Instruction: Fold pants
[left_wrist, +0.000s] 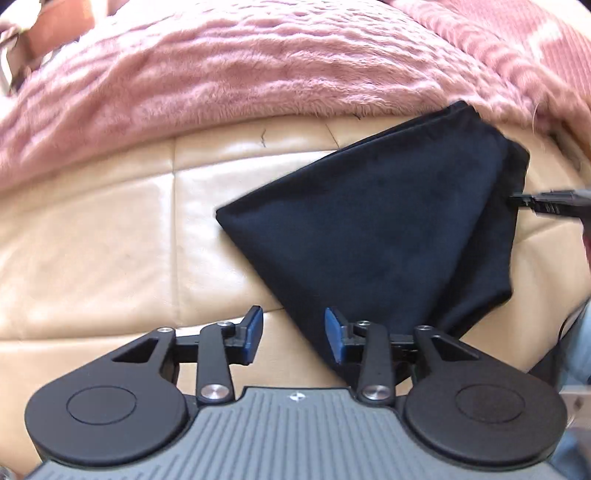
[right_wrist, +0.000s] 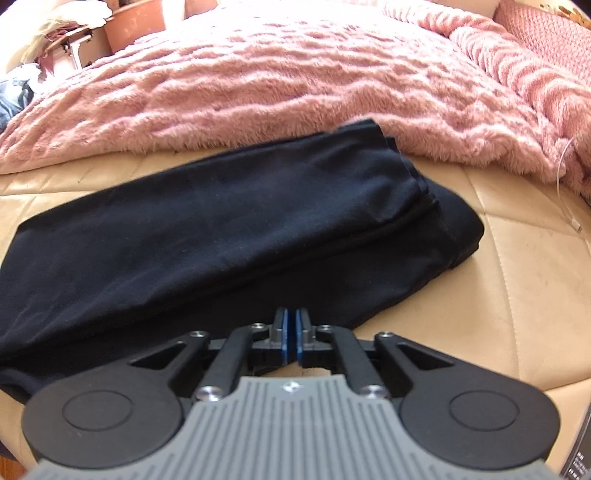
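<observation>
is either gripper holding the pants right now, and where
The left gripper is open and holds nothing. The right gripper is shut at the near edge of the black pants; whether it pinches cloth cannot be told.

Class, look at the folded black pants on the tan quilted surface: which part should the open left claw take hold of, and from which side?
Probably the pants' pointed near corner, approached from the bare tan surface. That edge lies free and thin right by the open left claw; the far side tucks against the pink blanket.
</observation>
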